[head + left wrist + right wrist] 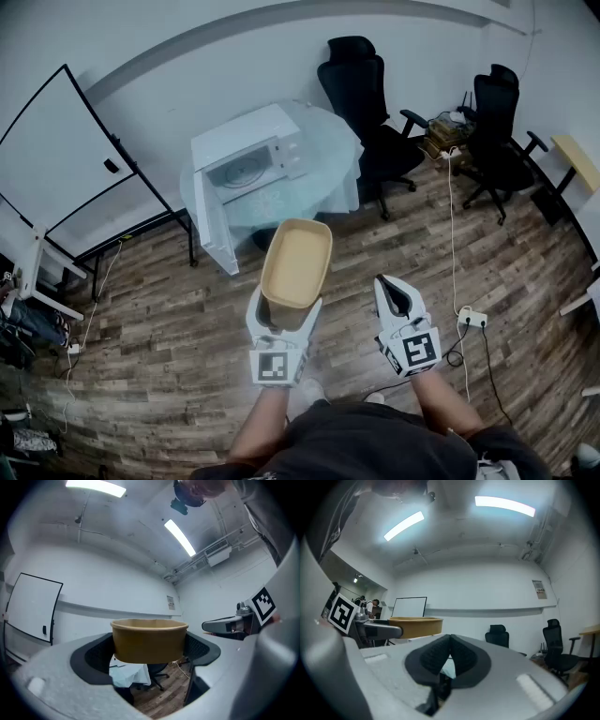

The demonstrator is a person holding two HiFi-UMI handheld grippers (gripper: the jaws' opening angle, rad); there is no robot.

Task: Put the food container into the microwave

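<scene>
A white microwave oven (pixel 246 155) sits on a round table draped in pale blue cloth (pixel 330 183), its white door (pixel 214 230) swung wide open towards the person. On the near side of that microwave, well apart from it and held up over the brown wood-plank floor (pixel 159 328), is the tan paper food container (pixel 297 261). It is empty and upright. The left gripper (pixel 284 312) grasps it, the black pads spread wide and pressing on its two opposite walls. The right gripper (pixel 450 644) hangs just beside the left one, equally far from the microwave, its jaws clenched together on nothing. Right of the microwave stand two black office chairs (pixel 361 84). To its left a black-framed whiteboard (pixel 56 141) stands by the wall.
</scene>
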